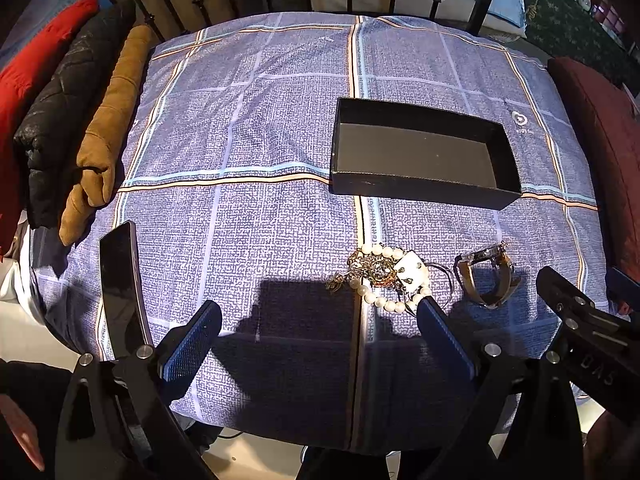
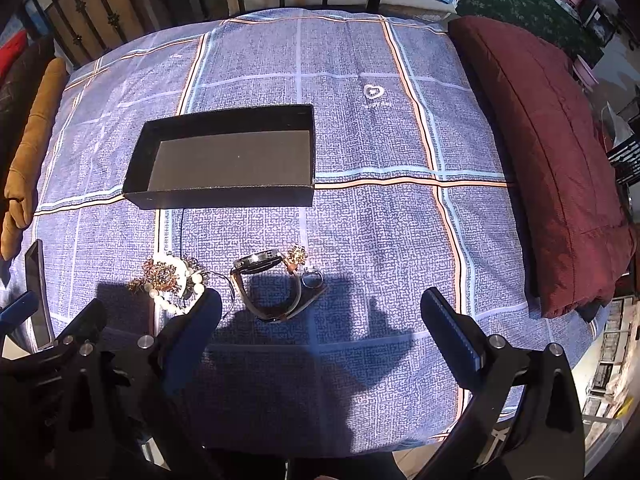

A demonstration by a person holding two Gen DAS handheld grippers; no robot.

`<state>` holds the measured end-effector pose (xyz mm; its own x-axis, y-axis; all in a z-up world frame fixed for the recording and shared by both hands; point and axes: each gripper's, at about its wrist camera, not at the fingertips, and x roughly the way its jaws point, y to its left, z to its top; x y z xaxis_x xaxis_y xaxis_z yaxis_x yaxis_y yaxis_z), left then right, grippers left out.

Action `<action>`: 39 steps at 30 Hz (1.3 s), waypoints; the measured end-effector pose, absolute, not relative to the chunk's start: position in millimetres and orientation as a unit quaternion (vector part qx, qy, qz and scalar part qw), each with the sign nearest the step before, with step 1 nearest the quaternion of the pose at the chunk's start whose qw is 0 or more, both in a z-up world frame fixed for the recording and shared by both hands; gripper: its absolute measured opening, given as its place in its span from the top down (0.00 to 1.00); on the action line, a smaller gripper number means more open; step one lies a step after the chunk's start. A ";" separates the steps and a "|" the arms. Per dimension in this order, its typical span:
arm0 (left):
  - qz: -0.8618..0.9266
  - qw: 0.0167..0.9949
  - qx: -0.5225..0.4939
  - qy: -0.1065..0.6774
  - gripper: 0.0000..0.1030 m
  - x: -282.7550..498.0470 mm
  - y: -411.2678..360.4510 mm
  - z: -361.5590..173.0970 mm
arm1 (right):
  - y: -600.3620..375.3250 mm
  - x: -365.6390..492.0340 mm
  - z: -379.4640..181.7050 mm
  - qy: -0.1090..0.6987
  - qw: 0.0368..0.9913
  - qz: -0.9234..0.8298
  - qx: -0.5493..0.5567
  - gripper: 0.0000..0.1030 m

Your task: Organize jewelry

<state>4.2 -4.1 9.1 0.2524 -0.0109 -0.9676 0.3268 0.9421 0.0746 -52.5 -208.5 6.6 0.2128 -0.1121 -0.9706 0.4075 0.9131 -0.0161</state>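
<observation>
both hand-held grippers (image 1: pixel 318 320) (image 2: pixel 320 316) held low, jaws spread, facing jewelry (image 2: pixel 172 280)

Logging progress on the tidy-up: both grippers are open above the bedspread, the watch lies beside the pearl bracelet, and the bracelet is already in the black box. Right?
Not quite. The black box is empty in both wrist views. The pearl bracelet lies on the bedspread beside the watch. Left gripper and right gripper are open.
</observation>
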 end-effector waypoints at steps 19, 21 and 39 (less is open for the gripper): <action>-0.110 0.779 0.126 0.605 0.07 4.9 -2.3 9.2 | -207.9 -52.1 9.2 0.604 0.769 -0.171 0.120 0.05; -0.111 0.778 0.125 0.605 0.07 5.0 -2.3 9.5 | -207.8 -52.2 9.3 0.604 0.769 -0.171 0.119 0.05; -0.111 0.778 0.121 0.607 0.07 4.6 -2.0 9.5 | -208.0 -52.3 10.7 0.604 0.769 -0.171 0.120 0.05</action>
